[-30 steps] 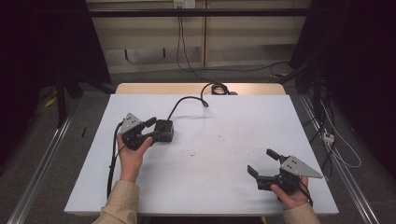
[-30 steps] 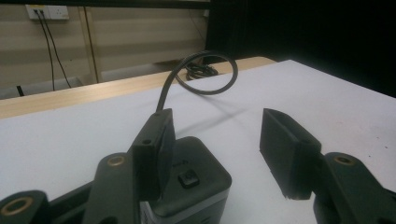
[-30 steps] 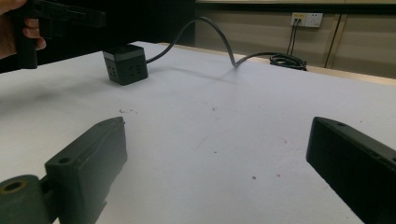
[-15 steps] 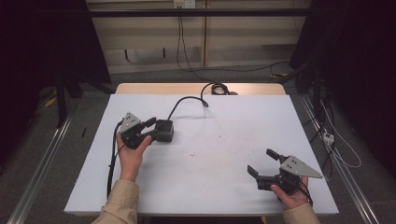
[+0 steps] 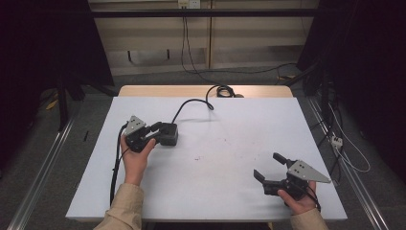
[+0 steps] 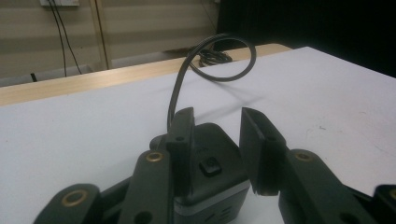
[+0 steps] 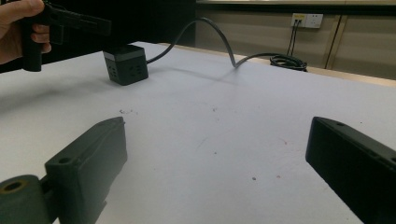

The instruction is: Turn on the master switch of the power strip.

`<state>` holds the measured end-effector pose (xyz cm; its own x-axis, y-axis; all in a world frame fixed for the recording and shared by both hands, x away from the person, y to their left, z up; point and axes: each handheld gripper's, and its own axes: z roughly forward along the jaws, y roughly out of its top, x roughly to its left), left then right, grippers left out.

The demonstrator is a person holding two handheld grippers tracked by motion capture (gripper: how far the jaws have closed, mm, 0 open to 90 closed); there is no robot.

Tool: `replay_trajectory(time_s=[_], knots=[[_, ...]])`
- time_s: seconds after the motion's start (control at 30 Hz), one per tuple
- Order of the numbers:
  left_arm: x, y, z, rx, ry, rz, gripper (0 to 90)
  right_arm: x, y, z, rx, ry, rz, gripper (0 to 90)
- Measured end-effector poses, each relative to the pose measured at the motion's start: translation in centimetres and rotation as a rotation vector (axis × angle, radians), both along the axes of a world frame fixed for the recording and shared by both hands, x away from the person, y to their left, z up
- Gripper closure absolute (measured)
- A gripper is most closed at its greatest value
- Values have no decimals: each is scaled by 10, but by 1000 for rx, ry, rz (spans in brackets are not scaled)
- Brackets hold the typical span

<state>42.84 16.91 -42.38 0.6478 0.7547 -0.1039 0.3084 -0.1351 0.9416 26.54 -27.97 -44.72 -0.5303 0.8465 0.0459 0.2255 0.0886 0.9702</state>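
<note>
L fingers just closing in round black cube, left pad touching, right one a bit off, cord looping to back edge, cube on white worktop left side, R fingers spread wide, nothing in them, front right.

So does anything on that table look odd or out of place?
Nothing much. The black power cube sits upright between the left gripper jaws, which have just been closing. Its cable arches up off the white table, and faint specks mark the surface.
</note>
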Motion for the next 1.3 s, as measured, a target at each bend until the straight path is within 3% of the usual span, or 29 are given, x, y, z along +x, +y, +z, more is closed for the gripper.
replay_trajectory(time_s=[0.17, 0.57, 1.3], knots=[[0, -2, 1, 26, -9, -9, 713, 0, 0, 0, 0, 1, 0, 50], [4, -6, 0, 16, 23, -24, 755, 0, -1, 0, 1, 4, -3, 50], [7, -8, -3, 19, 46, -28, 822, 0, -1, 0, 4, 5, -2, 50]])
